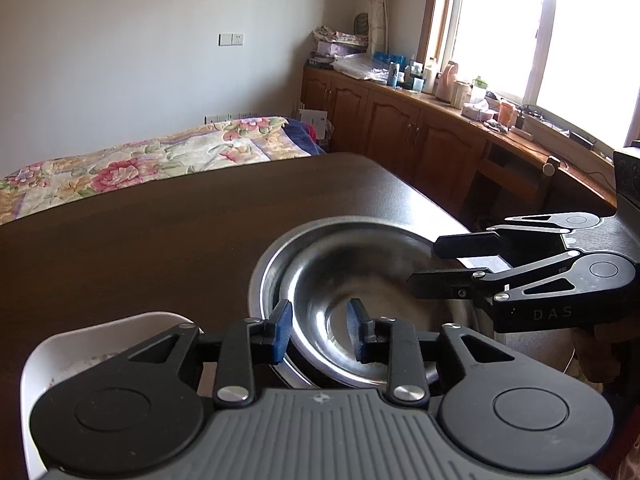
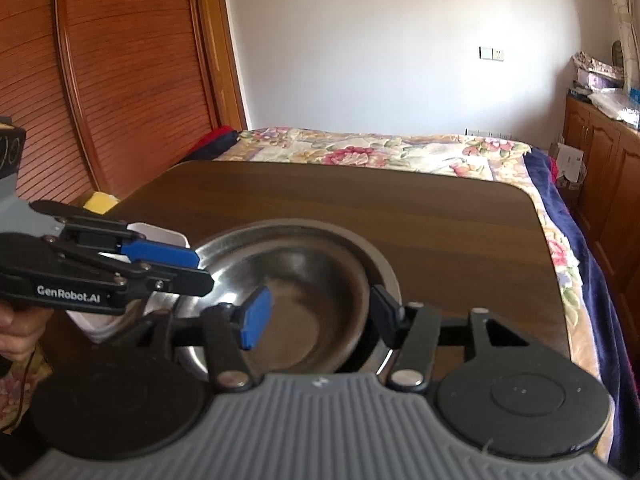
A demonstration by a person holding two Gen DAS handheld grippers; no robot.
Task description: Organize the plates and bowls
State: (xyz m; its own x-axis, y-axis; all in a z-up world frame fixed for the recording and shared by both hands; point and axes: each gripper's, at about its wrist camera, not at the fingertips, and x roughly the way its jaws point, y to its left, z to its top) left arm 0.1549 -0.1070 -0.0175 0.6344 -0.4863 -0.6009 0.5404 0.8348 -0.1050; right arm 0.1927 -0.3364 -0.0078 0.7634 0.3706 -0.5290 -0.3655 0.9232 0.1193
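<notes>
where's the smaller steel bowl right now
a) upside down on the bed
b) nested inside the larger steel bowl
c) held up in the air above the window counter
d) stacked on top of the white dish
b: the smaller steel bowl sits inside the larger steel bowl on the brown table, with the white dish apart beside them.

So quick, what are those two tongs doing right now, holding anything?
Left tongs: open, straddling the near rim of the inner steel bowl, not clamped.
Right tongs: open, fingers either side of that bowl's rim, holding nothing.
</notes>
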